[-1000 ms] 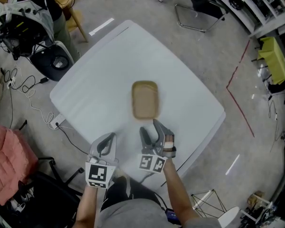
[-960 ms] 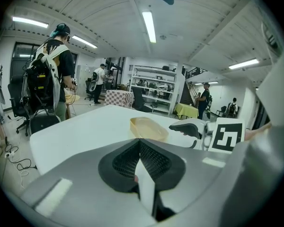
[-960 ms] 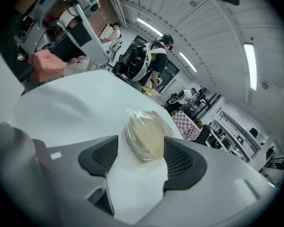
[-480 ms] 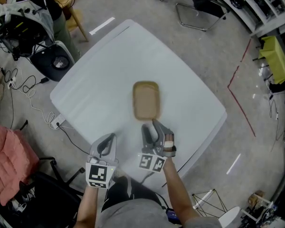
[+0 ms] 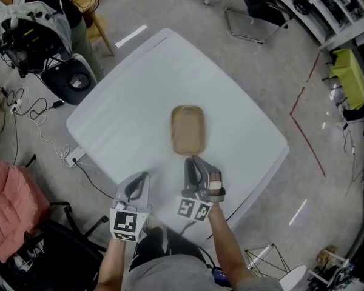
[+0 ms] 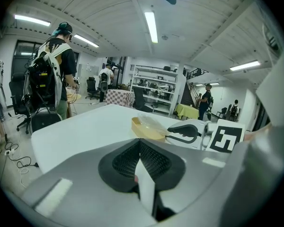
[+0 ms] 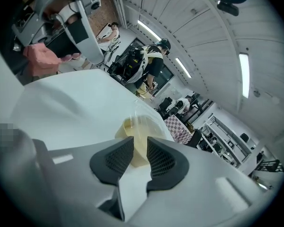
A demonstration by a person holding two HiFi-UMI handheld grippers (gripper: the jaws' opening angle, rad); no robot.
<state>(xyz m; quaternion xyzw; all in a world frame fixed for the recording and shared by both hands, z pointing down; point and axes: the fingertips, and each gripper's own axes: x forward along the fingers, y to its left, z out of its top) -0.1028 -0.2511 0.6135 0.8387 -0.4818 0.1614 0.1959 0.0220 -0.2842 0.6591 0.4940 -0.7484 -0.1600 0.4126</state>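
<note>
At the tabletop's middle: a shallow tan container with a clear cover lies lengthwise toward the person on the white tabletop.
Right tool: jaws a narrow gap apart, tips at the container's near end; I cannot tell whether they touch its rim.
Left tool: jaws pressed together on nothing, by the tabletop's near edge, apart from the container.
Risk: a shallow bite on the thin rim could slip or catch only the cover; a nudge from the tips would likely slide the container away.
</note>
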